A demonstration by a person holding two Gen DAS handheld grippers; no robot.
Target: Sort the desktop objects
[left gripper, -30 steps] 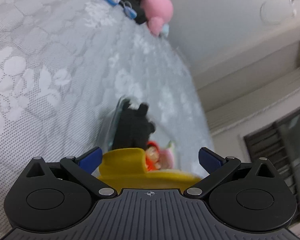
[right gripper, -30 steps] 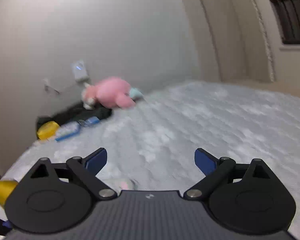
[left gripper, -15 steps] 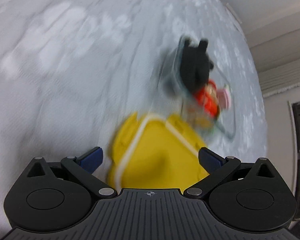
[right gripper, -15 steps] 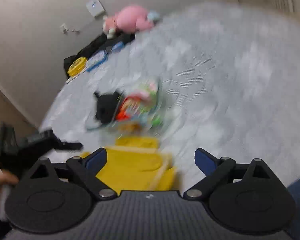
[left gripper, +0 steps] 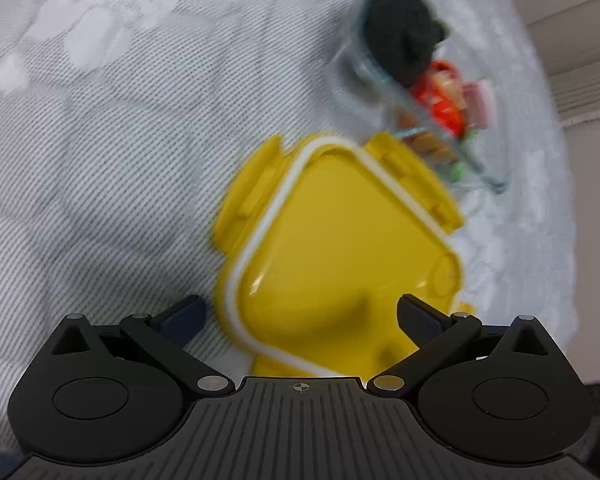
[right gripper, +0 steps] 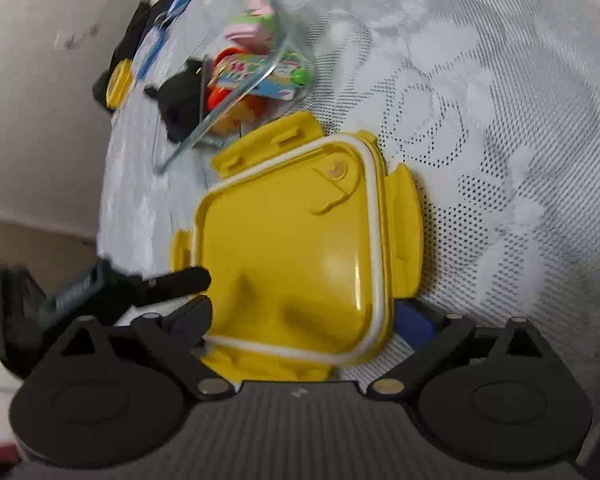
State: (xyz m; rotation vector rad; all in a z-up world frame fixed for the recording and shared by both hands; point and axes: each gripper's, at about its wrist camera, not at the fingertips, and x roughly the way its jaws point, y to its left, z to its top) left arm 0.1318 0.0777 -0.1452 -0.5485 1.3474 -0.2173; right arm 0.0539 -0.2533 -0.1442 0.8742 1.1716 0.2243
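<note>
A yellow lid (left gripper: 340, 248) with a white seal and side clips lies flat on the grey lace cloth; it also shows in the right wrist view (right gripper: 296, 248). Beyond it stands a clear glass container (left gripper: 384, 80) holding a black plush toy (left gripper: 404, 40) and small colourful toys (left gripper: 444, 96); the container shows in the right wrist view (right gripper: 204, 128) too. My left gripper (left gripper: 300, 312) is open, just above the lid's near edge. My right gripper (right gripper: 304, 316) is open, its jaws on either side of the lid's near part. The left gripper's finger (right gripper: 180, 280) reaches in at the lid's left edge.
At the far end of the cloth lie a black item (right gripper: 136, 44), a small yellow round object (right gripper: 118, 80) and a blue-edged case (right gripper: 152, 48). A beige wall (right gripper: 40, 120) borders the cloth on the left. A wall and window frame (left gripper: 580, 80) lie to the right.
Both grippers have tilted down and closed in on the yellow lid, which now fills the middle of both views. The far wall and pink plush have left view.
</note>
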